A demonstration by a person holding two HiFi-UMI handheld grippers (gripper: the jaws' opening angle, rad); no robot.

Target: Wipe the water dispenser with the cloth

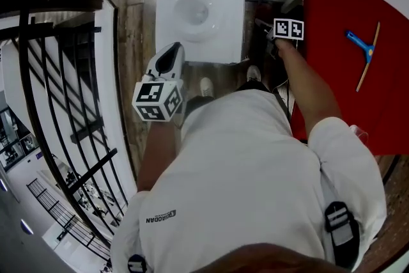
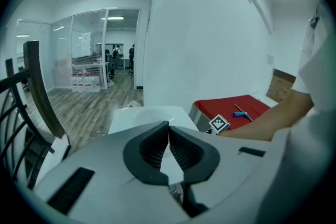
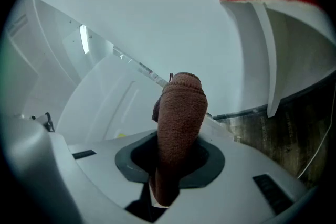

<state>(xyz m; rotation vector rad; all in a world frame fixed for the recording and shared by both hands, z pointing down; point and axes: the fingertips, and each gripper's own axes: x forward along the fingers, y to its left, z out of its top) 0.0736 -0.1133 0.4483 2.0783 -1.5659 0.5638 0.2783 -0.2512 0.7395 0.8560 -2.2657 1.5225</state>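
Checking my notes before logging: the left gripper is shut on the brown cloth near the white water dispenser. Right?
Not quite: the right gripper, not the left, is shut on the brown cloth near the white water dispenser; the right gripper view shows it. The left gripper has its jaws together on nothing.

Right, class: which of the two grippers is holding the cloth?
The right gripper: its jaws clamp the brown cloth. The left gripper has its jaws meeting at the tips, with nothing between them.
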